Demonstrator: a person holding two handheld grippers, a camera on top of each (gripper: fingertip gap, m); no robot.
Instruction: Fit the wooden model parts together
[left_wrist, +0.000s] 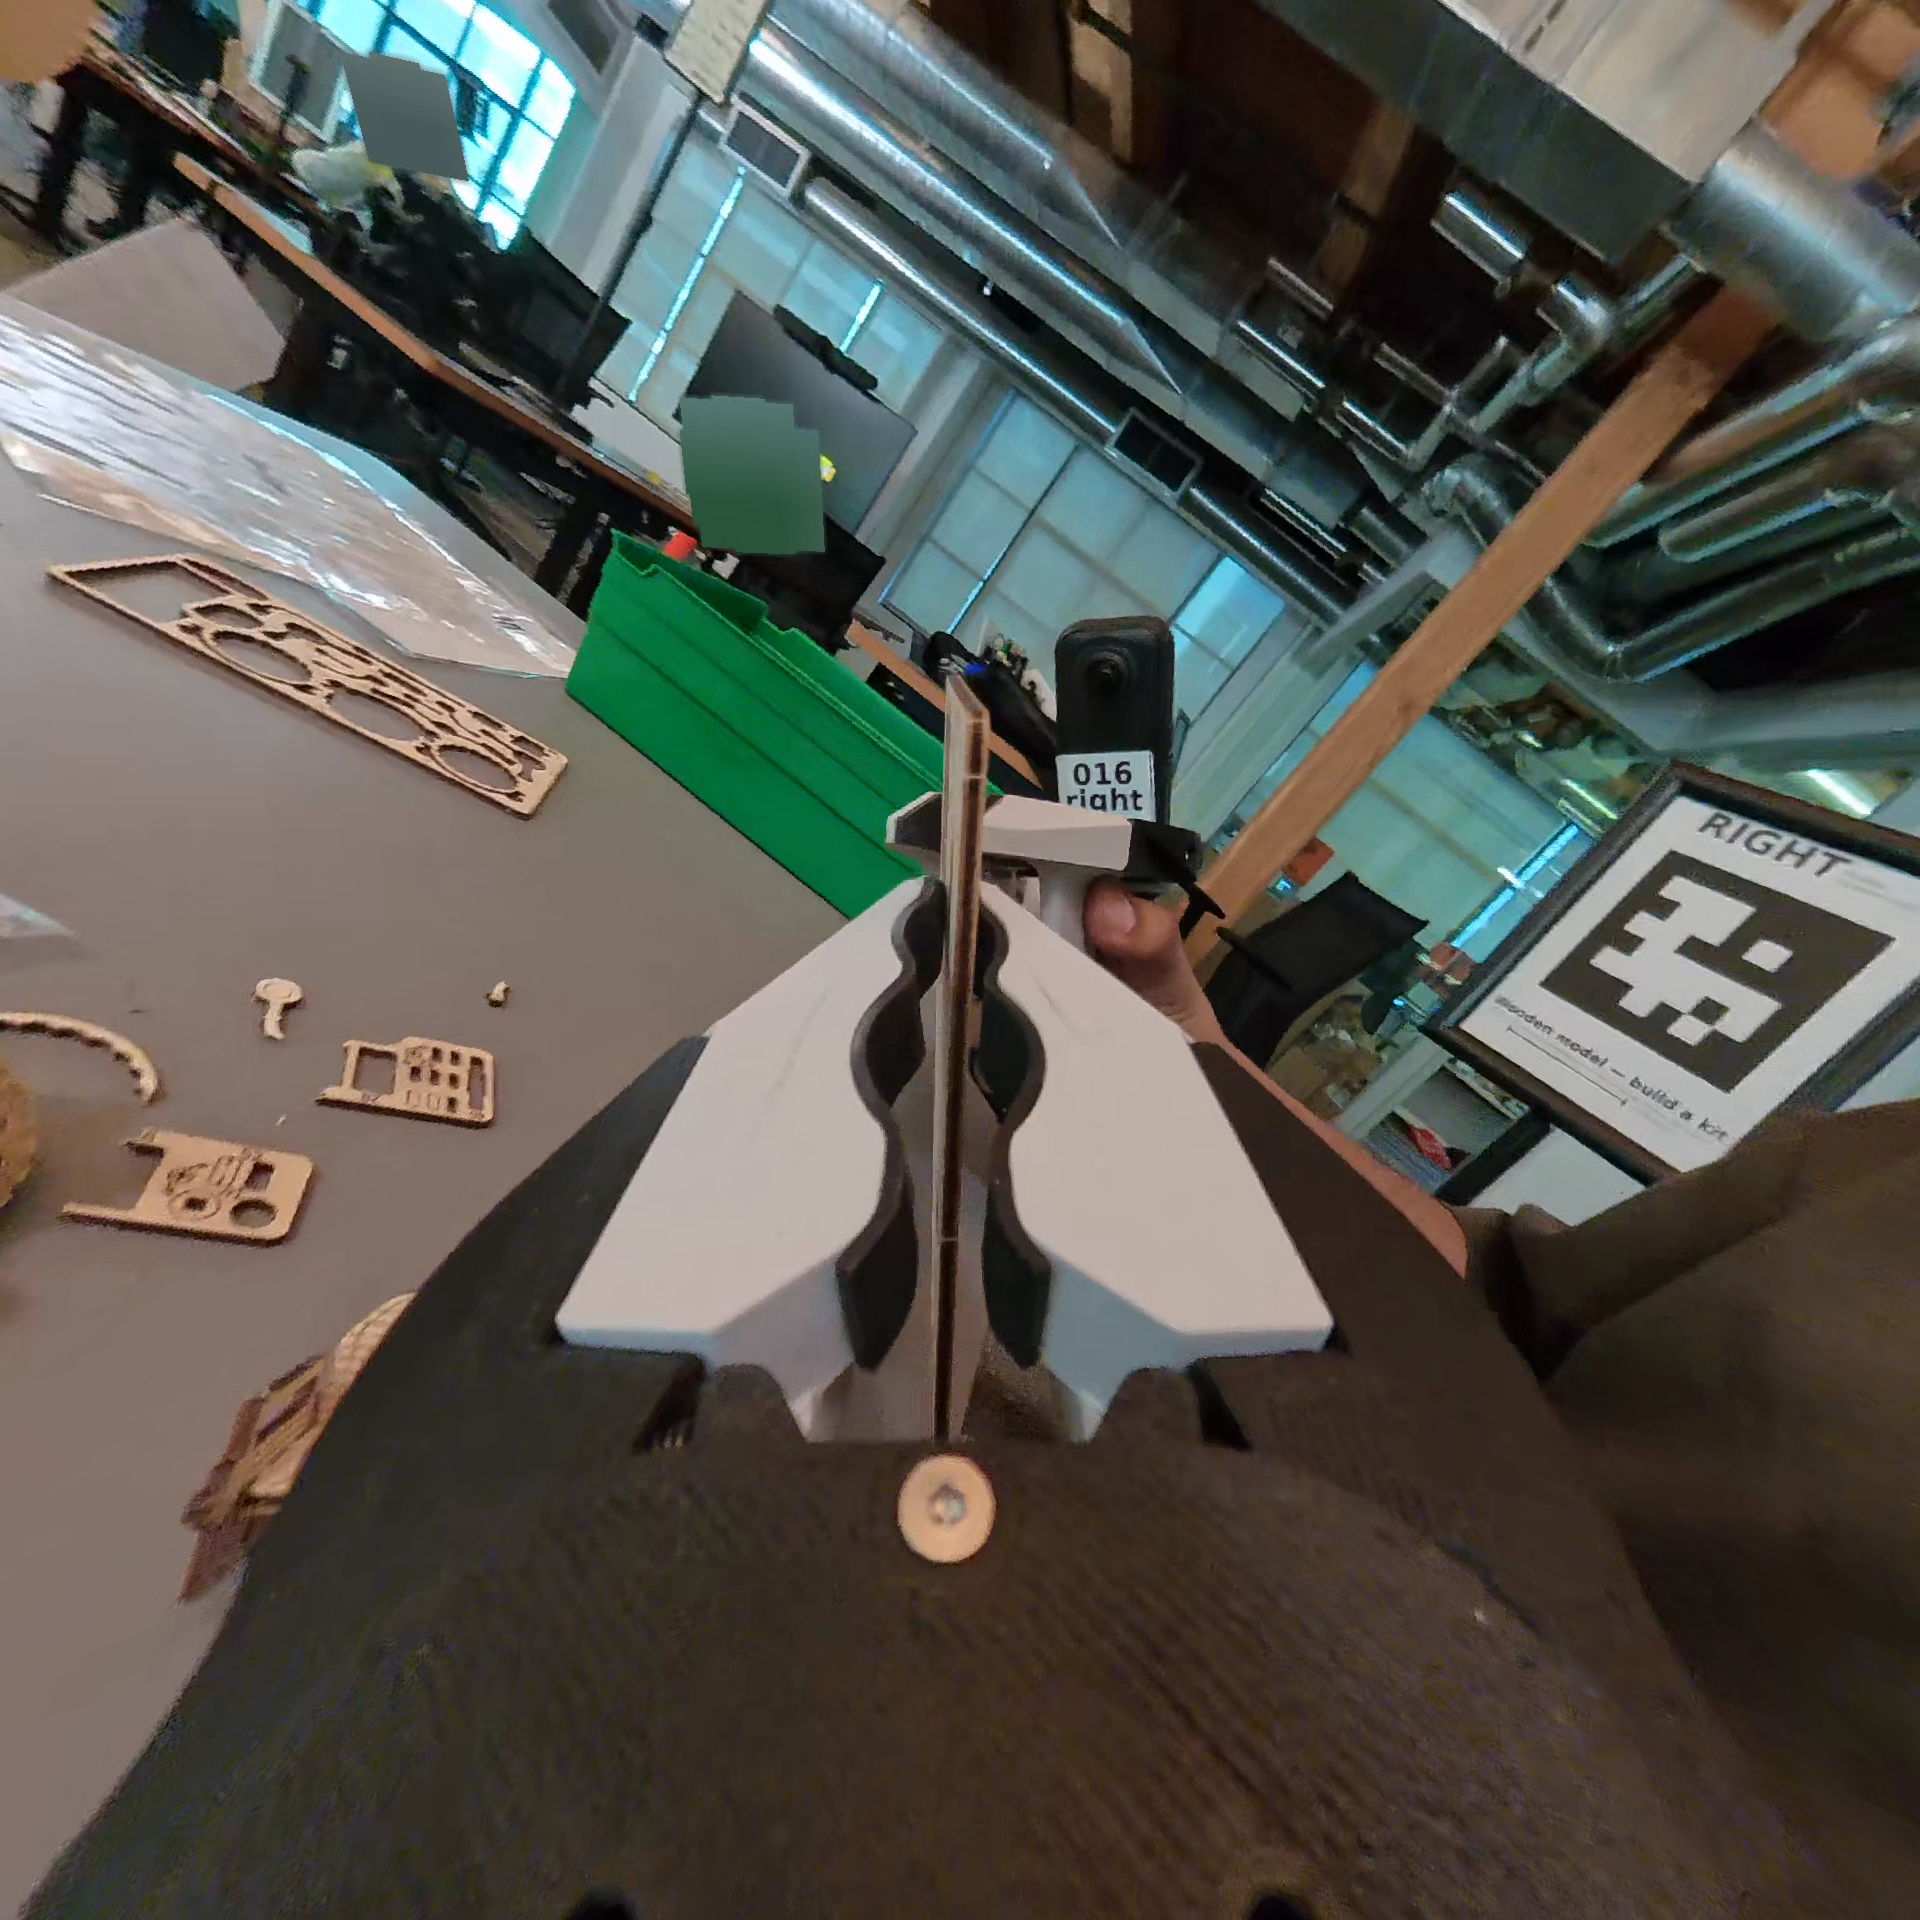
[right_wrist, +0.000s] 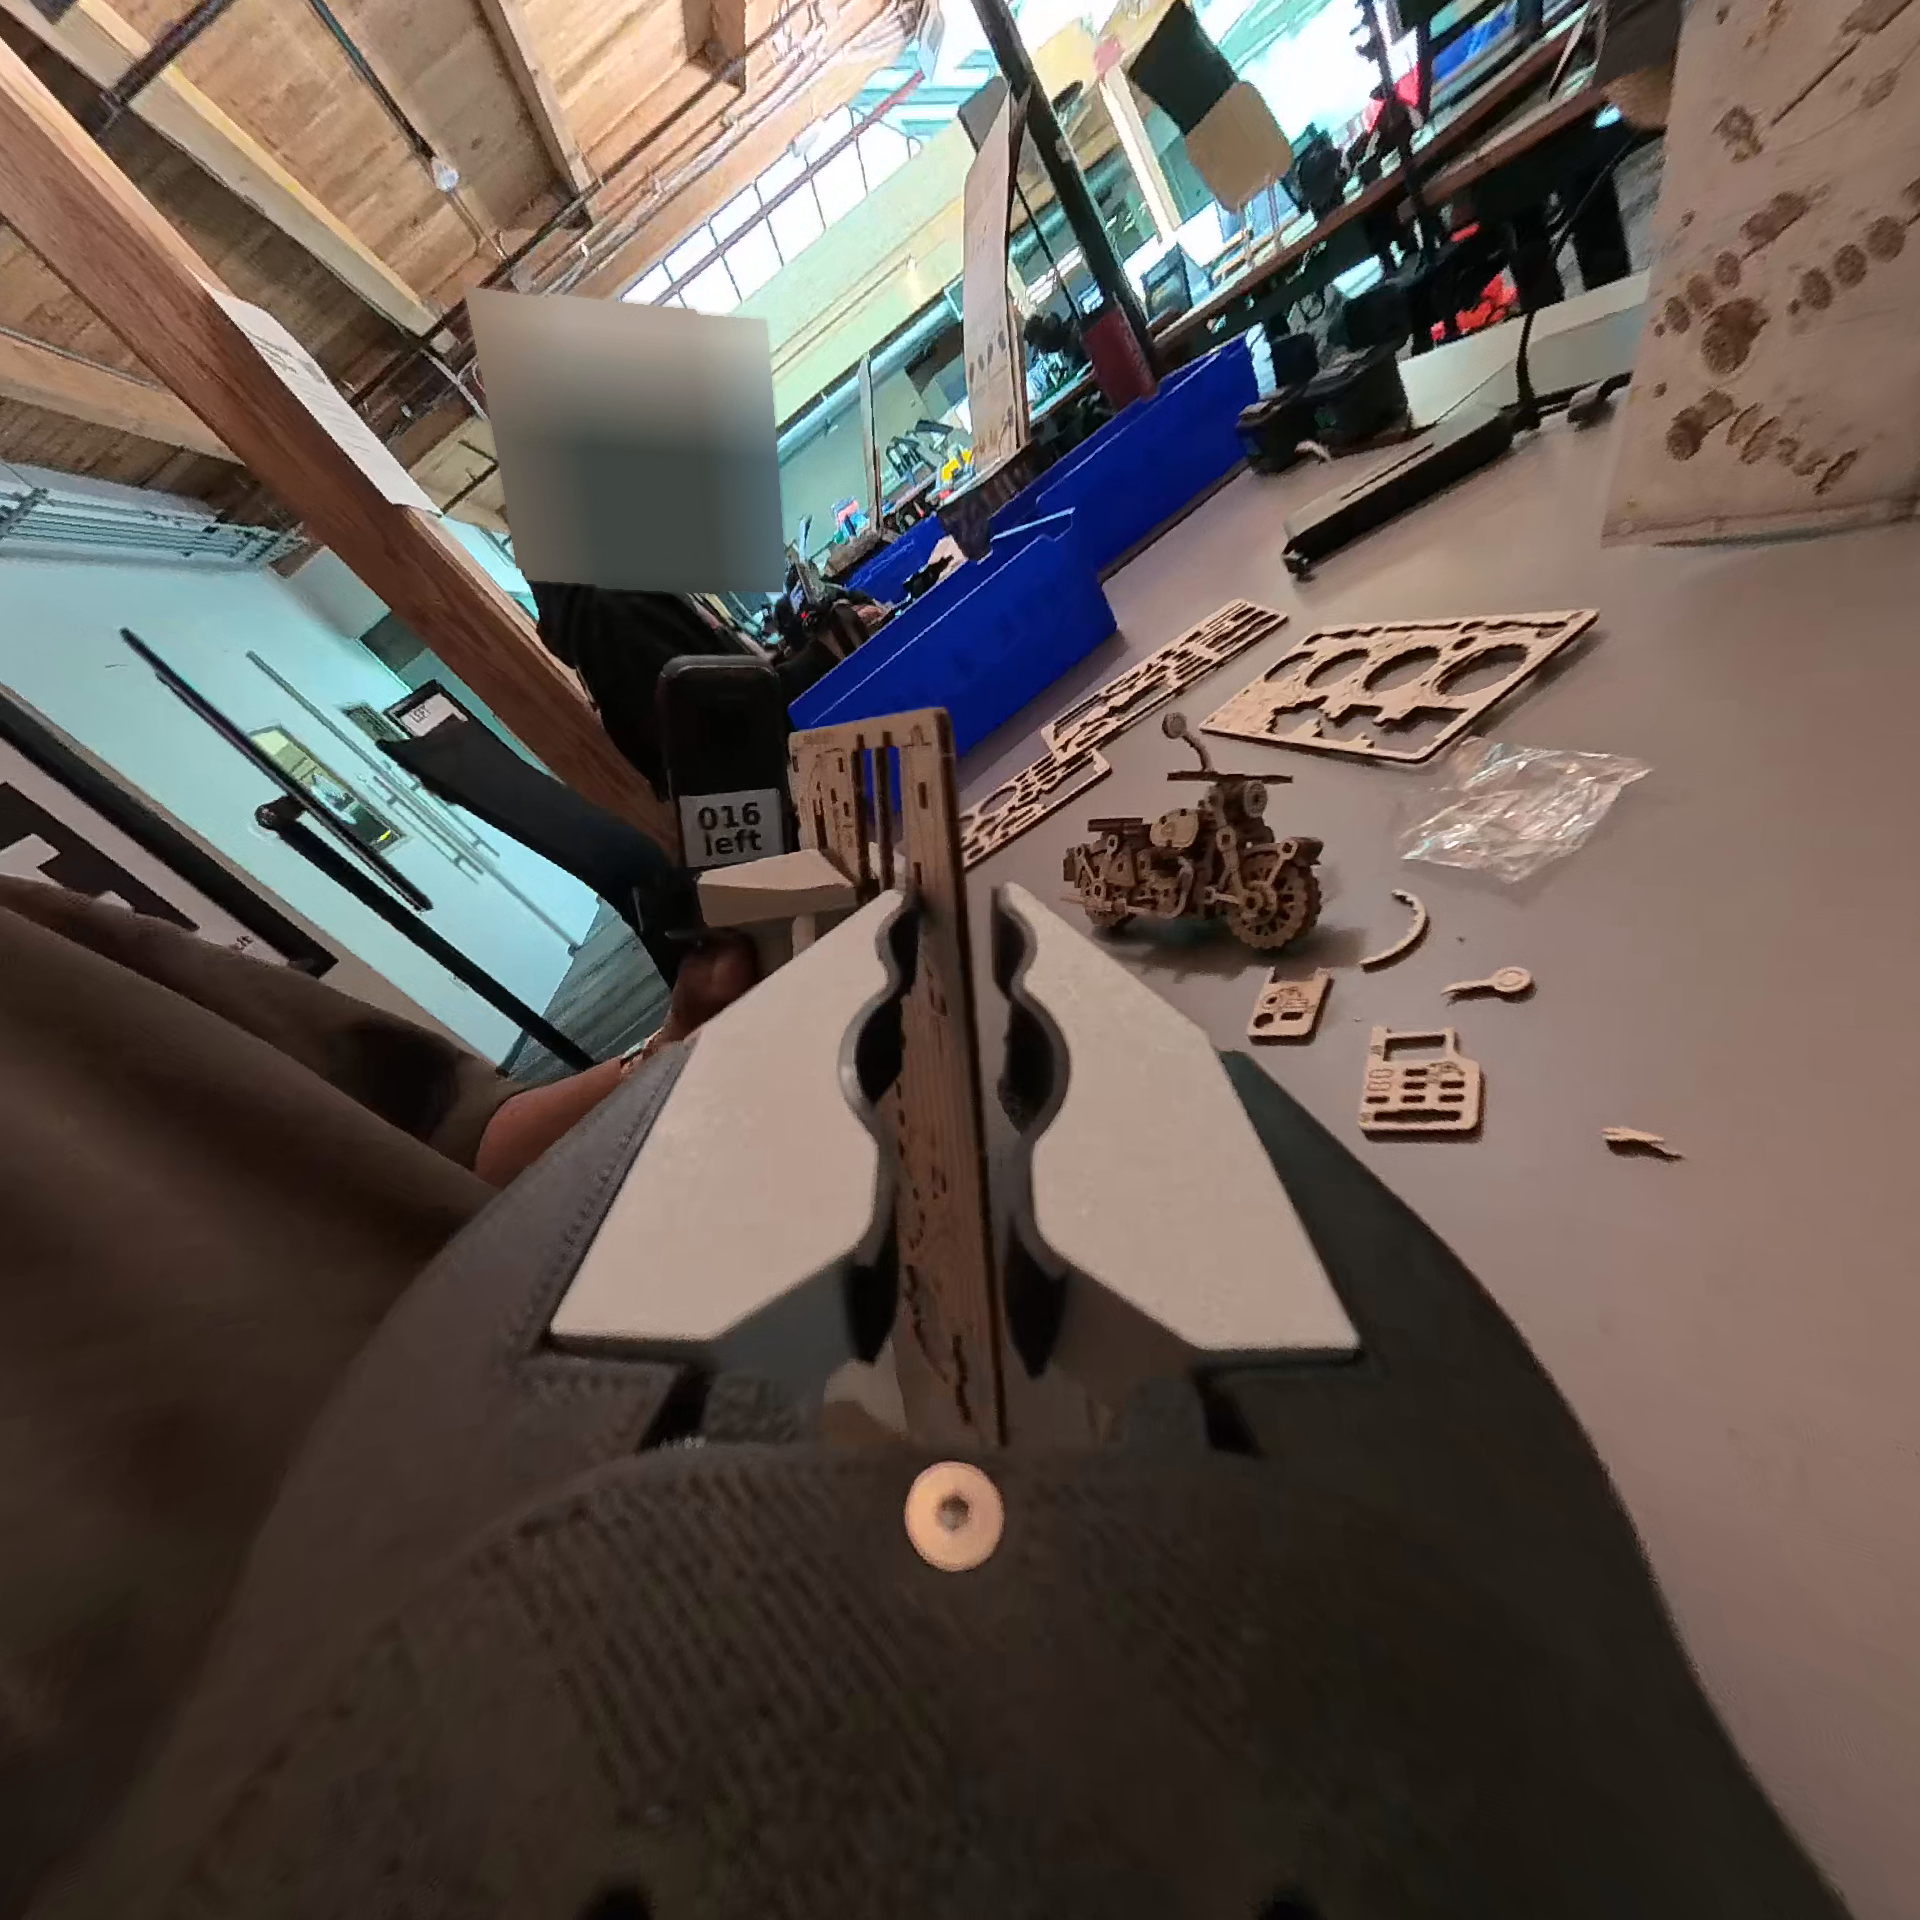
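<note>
A thin laser-cut wooden sheet (left_wrist: 961, 790) is held edge-on in the air between both grippers. My left gripper (left_wrist: 958, 904) is shut on one end of it. My right gripper (right_wrist: 951, 904) is shut on the other end, where the sheet's slotted face (right_wrist: 914, 790) shows. Each gripper shows in the other's view, the right gripper (left_wrist: 1049, 831) and the left gripper (right_wrist: 774, 883). A built wooden motorcycle model (right_wrist: 1205, 862) stands on the grey table (right_wrist: 1714, 935). Small wooden pieces (right_wrist: 1421, 1081) (left_wrist: 416, 1081) lie loose near it.
Emptied wooden frames (left_wrist: 312, 665) (right_wrist: 1403, 686) lie farther back on the table. A green bin (left_wrist: 727, 727) and blue bins (right_wrist: 966, 644) stand at its far edge. A crumpled plastic bag (right_wrist: 1517, 800) and a printed sheet (right_wrist: 1766, 260) are at the right. Only a small space, under 4 cm, lies between the two pairs of fingers. Both grippers' tips are roughly 15 cm from the built wooden motorcycle model (right_wrist: 1205, 862).
</note>
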